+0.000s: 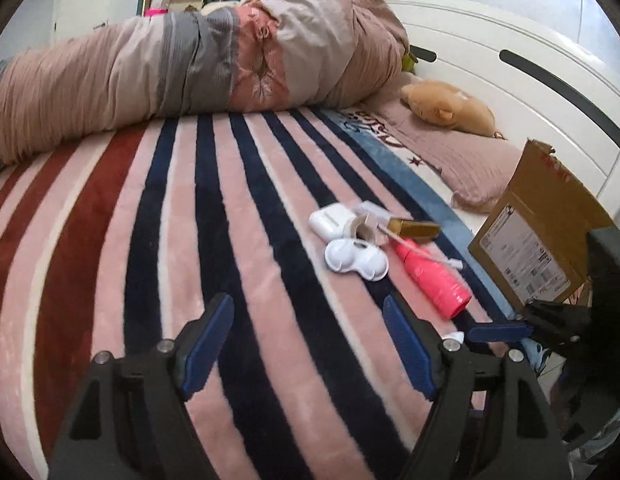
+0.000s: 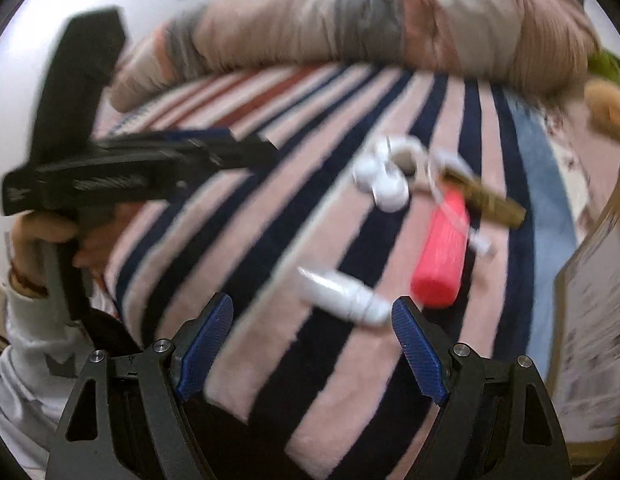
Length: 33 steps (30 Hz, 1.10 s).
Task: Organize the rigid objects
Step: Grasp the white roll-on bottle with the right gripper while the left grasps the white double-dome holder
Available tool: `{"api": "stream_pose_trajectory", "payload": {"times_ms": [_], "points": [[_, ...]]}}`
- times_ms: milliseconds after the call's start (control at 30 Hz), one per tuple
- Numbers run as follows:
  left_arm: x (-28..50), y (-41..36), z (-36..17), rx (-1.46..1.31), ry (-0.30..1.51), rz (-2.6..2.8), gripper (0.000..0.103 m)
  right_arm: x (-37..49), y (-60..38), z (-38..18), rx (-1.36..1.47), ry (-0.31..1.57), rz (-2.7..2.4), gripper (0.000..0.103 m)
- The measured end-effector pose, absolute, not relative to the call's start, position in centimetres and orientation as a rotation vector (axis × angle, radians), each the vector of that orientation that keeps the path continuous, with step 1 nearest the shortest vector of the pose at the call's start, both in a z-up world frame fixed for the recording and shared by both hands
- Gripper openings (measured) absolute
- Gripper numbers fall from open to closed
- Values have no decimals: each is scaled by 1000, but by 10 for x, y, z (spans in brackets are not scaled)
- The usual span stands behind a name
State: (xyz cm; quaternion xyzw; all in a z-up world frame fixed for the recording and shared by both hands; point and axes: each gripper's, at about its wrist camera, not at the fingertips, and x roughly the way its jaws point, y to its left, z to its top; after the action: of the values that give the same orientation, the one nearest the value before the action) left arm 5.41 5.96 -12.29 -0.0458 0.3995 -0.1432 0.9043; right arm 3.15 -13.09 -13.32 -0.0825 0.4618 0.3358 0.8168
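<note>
Where a rolled duvet (image 1: 190, 60) lies, a striped blanket (image 1: 150, 220) covers the bed.

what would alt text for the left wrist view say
The open left gripper hovers empty over a striped blanket on a bed, facing small objects: a pink tube, white plastic pieces and a gold bar. A cardboard box stands right.

On the blanket (image 1: 230, 208), the small items cluster (image 1: 349, 236) lies left of the cardboard box (image 1: 525, 240), before the duvet (image 1: 190, 64).
</note>
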Motion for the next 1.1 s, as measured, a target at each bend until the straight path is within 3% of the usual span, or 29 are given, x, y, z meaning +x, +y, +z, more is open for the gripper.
{"api": "stream_pose_trajectory", "payload": {"times_ms": [100,267,367,1100], "points": [[54,60,-127,-110,838,-311,75,39,-129,-152,-169,1035,675,74],[58,60,-131,-114,842,-310,75,48,-129,-157,-136,1022,652,72],[66,61,-137,-139,860,-310,75,54,-120,-159,-173,1001,605,59],[134,4,-178,-147,901,-361,75,48,-164,-161,-140,950,632,60]]}}
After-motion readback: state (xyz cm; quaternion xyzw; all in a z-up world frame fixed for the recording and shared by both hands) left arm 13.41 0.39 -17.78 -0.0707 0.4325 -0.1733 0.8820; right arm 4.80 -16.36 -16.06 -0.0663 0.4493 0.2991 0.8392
